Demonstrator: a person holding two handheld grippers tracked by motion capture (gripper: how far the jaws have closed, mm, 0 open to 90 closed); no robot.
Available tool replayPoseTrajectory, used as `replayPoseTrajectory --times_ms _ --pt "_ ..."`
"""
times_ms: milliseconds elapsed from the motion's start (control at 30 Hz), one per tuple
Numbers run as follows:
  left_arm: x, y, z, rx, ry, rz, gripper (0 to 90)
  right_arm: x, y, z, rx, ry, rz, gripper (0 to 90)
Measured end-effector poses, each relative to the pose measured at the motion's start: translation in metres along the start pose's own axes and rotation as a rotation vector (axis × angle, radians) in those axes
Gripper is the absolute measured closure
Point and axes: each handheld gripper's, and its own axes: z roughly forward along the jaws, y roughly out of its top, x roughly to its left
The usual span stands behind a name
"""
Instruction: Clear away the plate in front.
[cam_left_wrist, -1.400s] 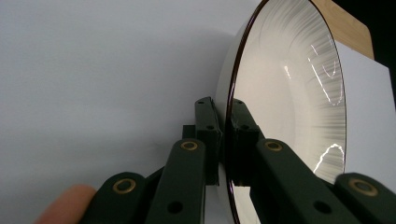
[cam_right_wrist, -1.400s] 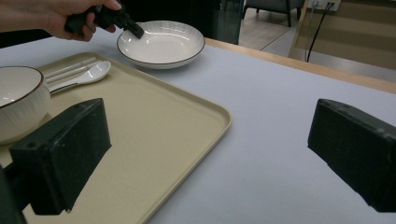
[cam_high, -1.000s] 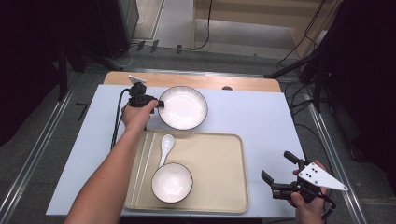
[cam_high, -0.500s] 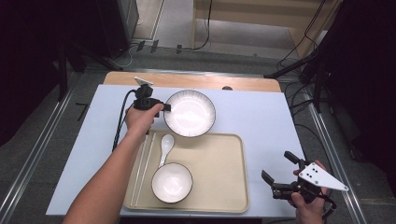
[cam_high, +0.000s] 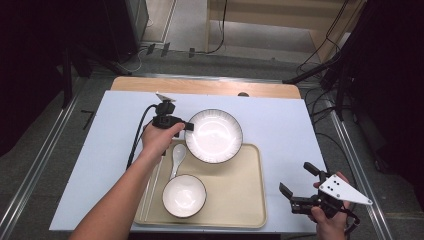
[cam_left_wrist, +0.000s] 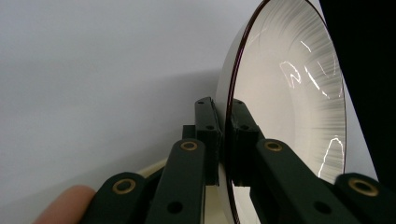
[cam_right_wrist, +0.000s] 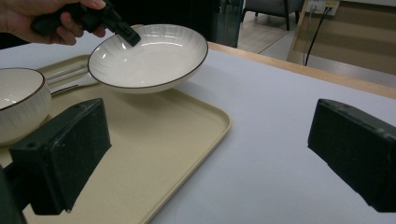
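Observation:
A wide white plate (cam_high: 214, 135) with a dark rim hangs over the far edge of the beige tray (cam_high: 240, 200). My left gripper (cam_high: 189, 126) is shut on its left rim, and in the left gripper view the jaws pinch the plate's edge (cam_left_wrist: 227, 135). The right gripper view shows the plate (cam_right_wrist: 149, 55) lifted off the tray (cam_right_wrist: 154, 154). A small white bowl (cam_high: 184, 195) sits at the tray's near left, with a white spoon (cam_high: 177, 158) lying beside it. My right gripper (cam_high: 298, 183) stands open and holds nothing at the table's near right, beside the tray.
The tray lies on a white table top (cam_high: 285, 125) with a wooden strip (cam_high: 200, 86) along the far edge. Cables (cam_high: 137, 135) trail from the left gripper across the table. Dark floor and metal rails surround the table.
My left gripper has carried the plate to the right and nearer, from the bare table to above the tray's far edge. The right gripper has stayed put.

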Motion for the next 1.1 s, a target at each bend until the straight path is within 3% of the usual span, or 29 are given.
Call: replayPoseTrajectory --times_ms 533,1100 --pt "-0.018 -0.033 0.019 0.093 -0.062 0.060 85.9 0.001 0.000 0.000 0.002 -0.001 -0.003 0.0" --pt "-0.014 -0.038 0.037 0.174 -0.079 0.073 85.4 0.000 0.000 -0.001 0.001 -0.007 -0.005 0.0"
